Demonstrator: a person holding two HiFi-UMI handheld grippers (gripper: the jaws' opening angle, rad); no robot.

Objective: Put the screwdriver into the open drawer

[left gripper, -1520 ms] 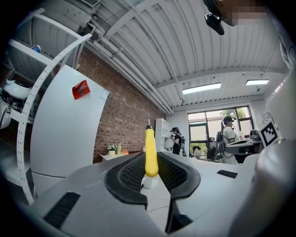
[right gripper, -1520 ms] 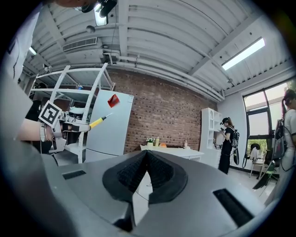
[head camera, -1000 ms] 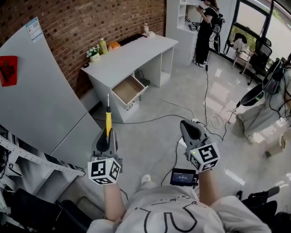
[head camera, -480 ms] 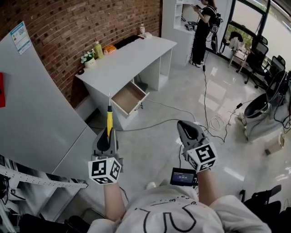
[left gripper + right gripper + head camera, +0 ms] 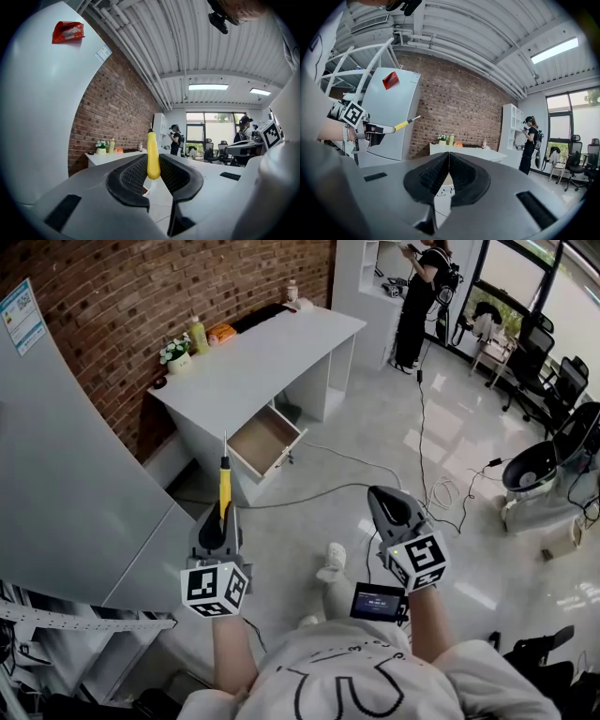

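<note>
A screwdriver (image 5: 224, 481) with a yellow handle and a thin metal shaft sticks forward out of my left gripper (image 5: 218, 522), which is shut on its handle (image 5: 153, 159). It points toward the white desk (image 5: 253, 357) by the brick wall, whose wooden drawer (image 5: 263, 441) stands pulled open and looks empty. The drawer is still some way ahead of the tip. My right gripper (image 5: 392, 509) hangs level at the right with its jaws pressed together and nothing between them (image 5: 448, 174). In the right gripper view the left gripper with the screwdriver (image 5: 404, 123) shows at the left.
A large grey cabinet (image 5: 66, 465) stands close on my left. Cables (image 5: 375, 474) trail across the tiled floor. A plant (image 5: 174, 352), a bottle (image 5: 198, 335) and small items sit on the desk. A person (image 5: 419, 292) stands at the far shelving; chairs (image 5: 539, 470) are at the right.
I have walked closer to the desk: the desk and open drawer sit nearer and lower in the head view. Both grippers keep their pose, the left still shut on the screwdriver.
</note>
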